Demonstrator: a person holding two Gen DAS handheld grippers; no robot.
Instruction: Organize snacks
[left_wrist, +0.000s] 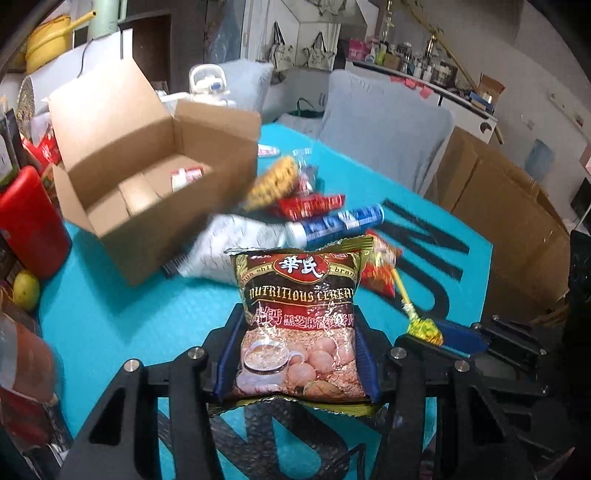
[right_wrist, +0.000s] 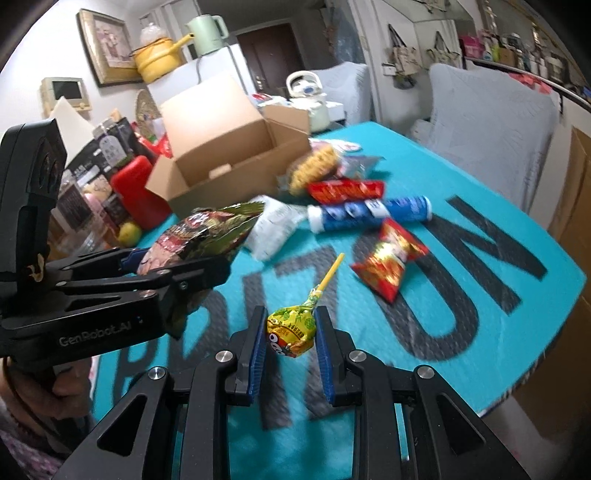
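Observation:
My left gripper (left_wrist: 295, 354) is shut on a brown cereal packet (left_wrist: 299, 317) and holds it above the teal mat; the packet also shows in the right wrist view (right_wrist: 207, 236). My right gripper (right_wrist: 291, 332) is shut on a yellow lollipop (right_wrist: 291, 330), whose stick points up and away; the lollipop also shows in the left wrist view (left_wrist: 424, 326). An open cardboard box (left_wrist: 155, 173) stands at the back left with a small red-and-white pack (left_wrist: 186, 177) inside. A loose pile lies beside it: a blue tube (right_wrist: 369, 214), a red bar (right_wrist: 345, 192), a red snack bag (right_wrist: 389, 262), a white pouch (right_wrist: 271, 227).
A red container (left_wrist: 29, 221) and a lemon (left_wrist: 26, 290) sit left of the box, with jars behind. Grey cushioned chairs (left_wrist: 384, 129) stand beyond the table's far edge. Cardboard (left_wrist: 509, 218) leans on the right. The teal mat (right_wrist: 461, 314) bears large dark letters.

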